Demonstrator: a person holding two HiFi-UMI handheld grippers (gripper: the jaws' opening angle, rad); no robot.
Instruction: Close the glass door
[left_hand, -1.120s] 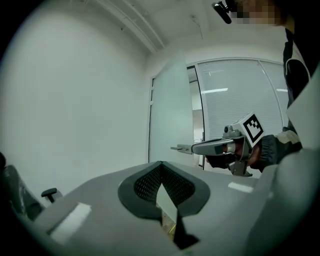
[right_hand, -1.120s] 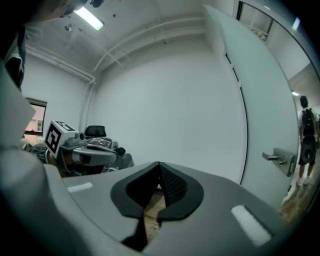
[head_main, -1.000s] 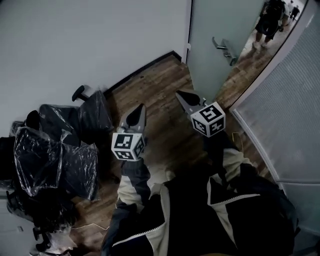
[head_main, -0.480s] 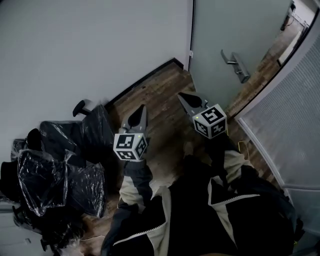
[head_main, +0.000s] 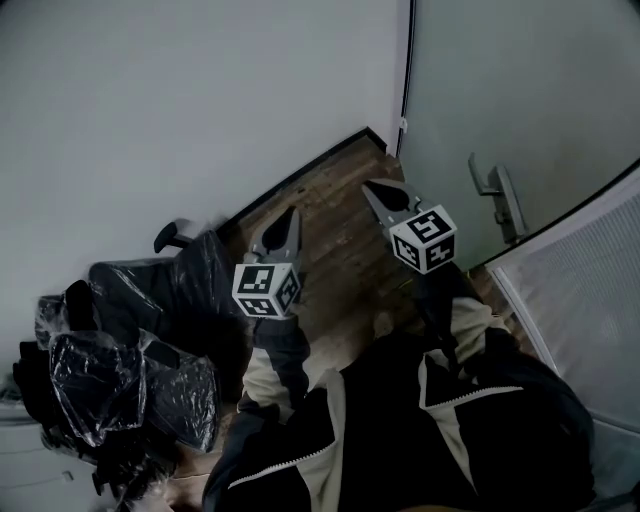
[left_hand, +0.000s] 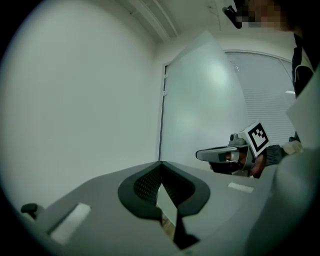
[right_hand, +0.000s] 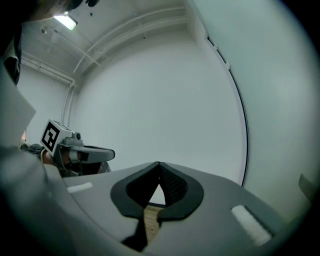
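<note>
Dim, grey head view, shadowed at lower left; both gripper views bend fisheye-style with black corners, softly lit by a ceiling lamp (right_hand: 65, 21).

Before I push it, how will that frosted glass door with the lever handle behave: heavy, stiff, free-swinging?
The glass door is one tall pane, so probably stiff and heavy. It seems hinged beside the wall, so it should swing, not slide. The lever handle looks smooth metal, likely slippery.
</note>
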